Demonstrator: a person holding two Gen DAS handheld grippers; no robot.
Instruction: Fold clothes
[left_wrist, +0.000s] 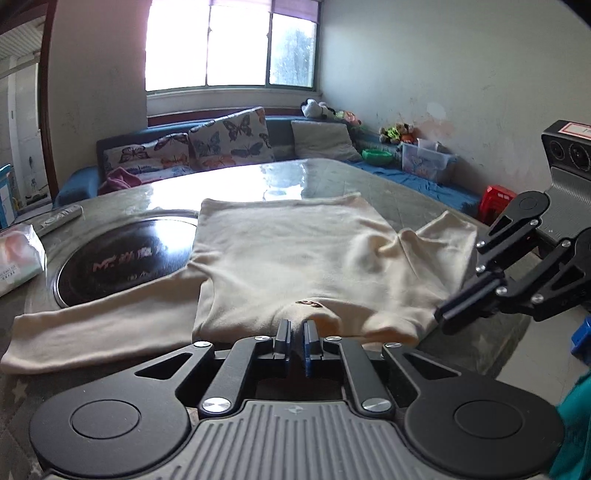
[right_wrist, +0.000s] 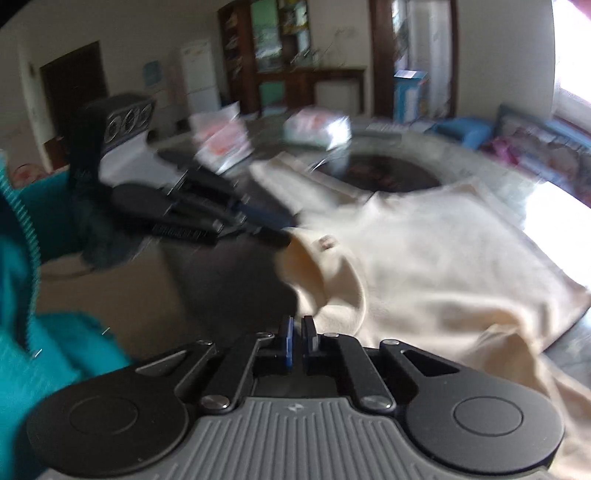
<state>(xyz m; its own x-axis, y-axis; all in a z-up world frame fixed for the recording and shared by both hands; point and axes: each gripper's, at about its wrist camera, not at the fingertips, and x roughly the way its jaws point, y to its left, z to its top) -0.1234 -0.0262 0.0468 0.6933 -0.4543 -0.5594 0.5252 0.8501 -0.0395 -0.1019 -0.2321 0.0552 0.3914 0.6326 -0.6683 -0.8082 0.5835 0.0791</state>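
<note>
A cream long-sleeved shirt (left_wrist: 295, 266) lies on the table, one sleeve (left_wrist: 96, 332) stretched out to the left. My left gripper (left_wrist: 295, 334) is shut on the shirt's near edge at the collar. My right gripper (left_wrist: 448, 319) comes in from the right with its fingers closed at the shirt's right shoulder. In the blurred right wrist view the shirt (right_wrist: 424, 258) spreads ahead, my right gripper (right_wrist: 298, 338) is shut at its near edge, and the left gripper (right_wrist: 284, 232) touches the collar.
A round black hotplate (left_wrist: 122, 254) is set into the table (left_wrist: 369, 184), partly under the shirt. A plastic packet (left_wrist: 18, 258) and a remote (left_wrist: 59, 218) lie at the left. A sofa with cushions (left_wrist: 229, 136) stands beyond. Packets (right_wrist: 317, 127) lie on the far side.
</note>
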